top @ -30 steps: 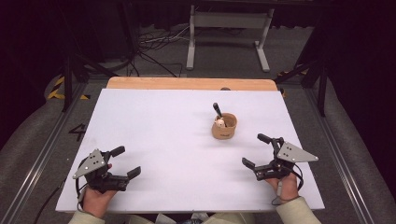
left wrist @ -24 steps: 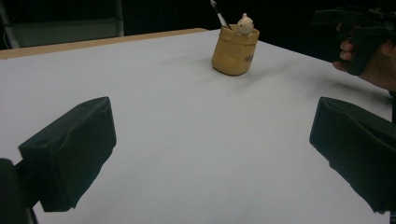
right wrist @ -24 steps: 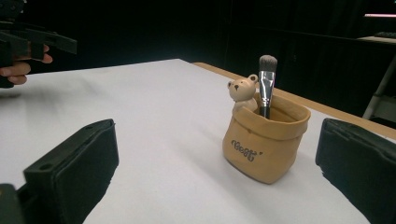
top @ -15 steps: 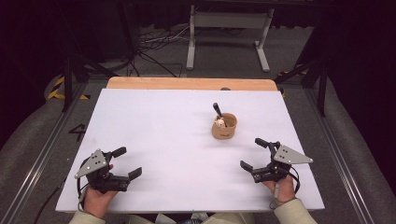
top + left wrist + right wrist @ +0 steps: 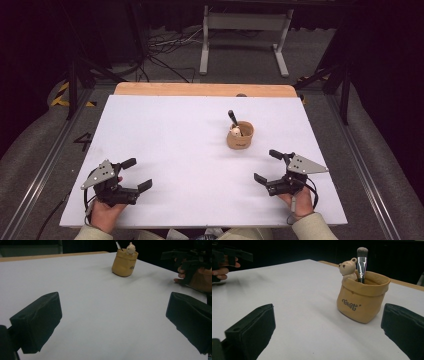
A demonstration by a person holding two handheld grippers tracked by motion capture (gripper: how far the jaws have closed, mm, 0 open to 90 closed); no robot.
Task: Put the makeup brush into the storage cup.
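A tan bag-shaped pot [image 5: 240, 135] [image 5: 124, 263] [image 5: 362, 299] stands upright on the white table, right of its middle. A small bear figure [image 5: 347, 268] sits on its rim and a black-handled brush [image 5: 361, 259] stands in it. My left gripper [image 5: 137, 173] rests at the near left, open, with nothing between its jaws [image 5: 112, 320]. My right gripper [image 5: 268, 166] rests at the near right, also open and holding nothing; the pot lies a short way ahead of it [image 5: 327, 327].
The white board [image 5: 175, 135] covers a wooden table whose far edge [image 5: 205, 89] shows as a strip. Beyond it stand a metal frame [image 5: 243, 30] and cables on the floor. Rails run along both sides of the table.
My right gripper has drawn back a little toward the near edge. The left gripper has shifted slightly nearer too. Both stay open.
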